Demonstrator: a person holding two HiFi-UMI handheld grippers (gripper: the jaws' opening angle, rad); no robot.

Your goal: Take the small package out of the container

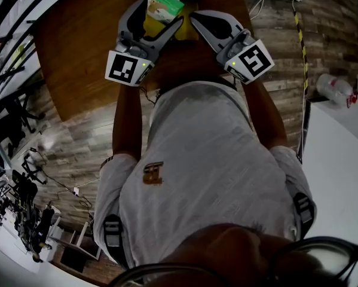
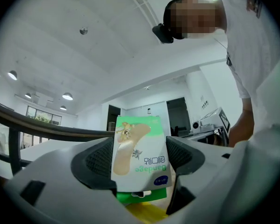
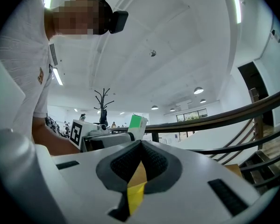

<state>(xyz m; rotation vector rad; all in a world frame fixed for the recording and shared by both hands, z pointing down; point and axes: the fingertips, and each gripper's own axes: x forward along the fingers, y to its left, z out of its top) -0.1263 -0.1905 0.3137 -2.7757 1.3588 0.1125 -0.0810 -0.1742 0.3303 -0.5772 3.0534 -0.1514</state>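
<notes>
Left gripper [image 2: 140, 158] is clamped across the width of the bandage box [image 1: 164, 3]. The box's long axis runs straight out along the jaws, print upside down to that camera. You hold it raised over the wooden table [image 1: 77, 52], toward its near edge. Its lower end sits right at the mouth of the yellow container [image 1: 187, 30]; I can't tell if it's fully clear. Right gripper [image 3: 140, 161] is pinched tight on the container's thin yellow edge. The box lies just left of your right jaws, so I'd draw the left hand away along the box's long axis and let the right anchor the container.
</notes>
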